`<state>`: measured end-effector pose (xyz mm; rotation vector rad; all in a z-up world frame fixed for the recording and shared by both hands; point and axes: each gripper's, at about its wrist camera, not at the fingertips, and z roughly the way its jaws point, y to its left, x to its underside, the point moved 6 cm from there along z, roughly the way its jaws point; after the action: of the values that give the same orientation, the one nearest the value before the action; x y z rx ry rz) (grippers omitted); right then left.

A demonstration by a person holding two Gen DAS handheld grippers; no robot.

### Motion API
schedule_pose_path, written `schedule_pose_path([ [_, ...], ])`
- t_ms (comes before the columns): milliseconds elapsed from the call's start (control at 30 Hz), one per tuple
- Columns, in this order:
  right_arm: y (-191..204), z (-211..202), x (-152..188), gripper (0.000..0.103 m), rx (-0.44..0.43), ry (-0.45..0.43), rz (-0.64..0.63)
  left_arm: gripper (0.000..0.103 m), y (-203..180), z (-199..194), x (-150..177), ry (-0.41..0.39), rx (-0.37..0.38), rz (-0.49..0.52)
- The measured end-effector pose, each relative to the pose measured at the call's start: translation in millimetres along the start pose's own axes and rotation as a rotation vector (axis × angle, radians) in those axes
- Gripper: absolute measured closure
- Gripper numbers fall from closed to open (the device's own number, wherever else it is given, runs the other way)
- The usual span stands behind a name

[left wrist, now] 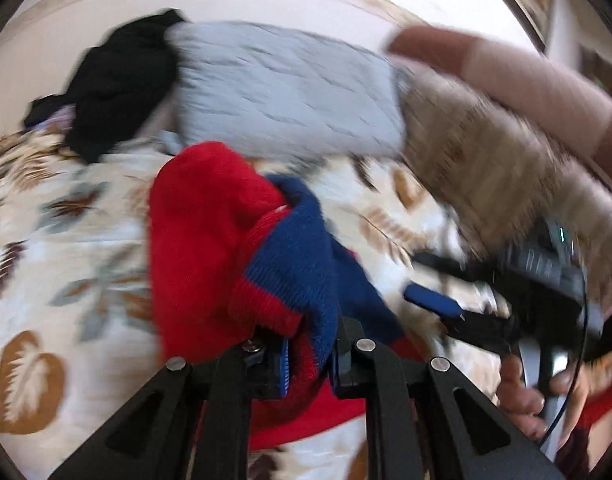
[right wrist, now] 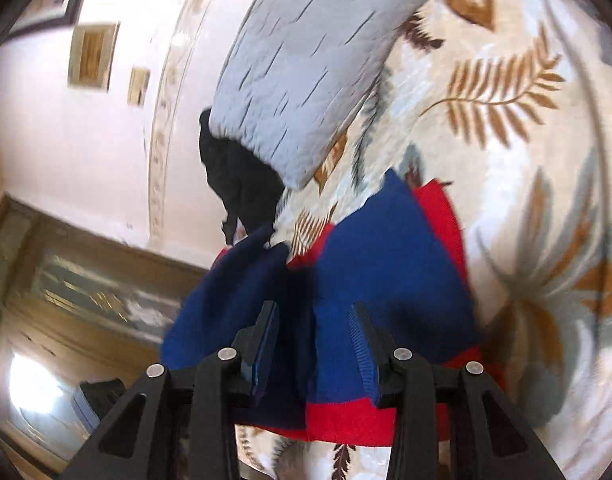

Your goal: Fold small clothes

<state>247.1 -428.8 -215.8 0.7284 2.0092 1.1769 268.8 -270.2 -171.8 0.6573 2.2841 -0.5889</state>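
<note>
A red and blue knit garment hangs bunched over the floral bedspread. My left gripper is shut on its red and blue edge, and the cloth rises up out of the jaws. In the right wrist view the same garment lies spread beneath my right gripper. Its jaws stand apart, the blue cloth shows behind the gap, and the pads do not press on it. The left wrist view shows the right gripper to the right of the garment, held by a hand.
A grey quilted pillow lies at the far side of the bed with a black garment beside it. A person's arm in a beige knit sleeve crosses the right. A pale wall and a brown wooden cabinet stand beyond the bed.
</note>
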Motion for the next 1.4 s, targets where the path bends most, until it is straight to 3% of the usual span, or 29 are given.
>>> schedule_pose_path([
  [67,-8.4,-5.9,-7.1,0.038,-0.017,-0.010,0.044,0.088,-19.3,24.0,13.9,0.061,0.026,0.044],
  [167,-20.1,-7.5,-17.3,0.035,-0.036,-0.009,0.099,0.085,-21.7,44.0,32.8,0.134,0.041,0.065],
  [267,-27.8,9.6,-21.7,0.033,-0.039,0.046,0.144,0.080,-8.5,19.4,31.3,0.107,0.133,0.058],
  [400,-27.1,34.8,-19.2,0.033,0.005,0.120,0.121,0.045,-2.5,-27.9,24.8,0.011,0.210,0.122],
  [433,-27.5,39.0,-19.0,0.033,0.014,0.134,0.117,0.043,-1.5,-34.6,25.8,0.000,0.213,0.130],
  [567,-20.5,66.0,-20.1,0.033,0.079,0.192,0.060,0.043,30.3,-38.5,28.1,0.001,0.189,0.076],
  [700,-25.4,92.4,-30.8,0.033,0.149,0.214,0.024,0.043,65.3,-17.3,41.7,0.068,0.127,-0.010],
  [833,-28.4,120.8,-34.6,0.033,0.188,0.255,-0.024,0.043,74.0,-11.2,57.3,0.115,0.115,0.000],
  [867,-25.3,126.4,-34.1,0.041,0.201,0.264,-0.056,0.043,73.3,-11.1,59.7,0.115,0.107,0.013],
  [900,-22.5,128.3,-33.1,0.055,0.211,0.262,-0.085,0.043,71.7,-13.3,60.9,0.114,0.107,0.023],
  [933,-16.9,130.7,-32.1,0.076,0.218,0.259,-0.119,0.043,69.9,-15.0,60.5,0.107,0.109,0.032],
  [1133,32.5,98.5,-34.2,0.080,0.242,0.093,-0.288,0.043,64.2,-15.5,46.6,0.064,0.123,0.015],
  [1267,21.7,68.6,-42.7,0.080,0.274,0.020,-0.276,0.043,56.0,-1.5,49.5,0.093,0.100,0.048],
  [1333,-1.6,72.4,-46.9,0.079,0.307,0.052,-0.238,0.043,56.8,11.3,56.3,0.141,0.060,0.064],
  [1400,-35.1,85.7,-45.7,0.071,0.345,0.137,-0.140,0.041,58.3,16.7,59.3,0.154,0.056,0.061],
])
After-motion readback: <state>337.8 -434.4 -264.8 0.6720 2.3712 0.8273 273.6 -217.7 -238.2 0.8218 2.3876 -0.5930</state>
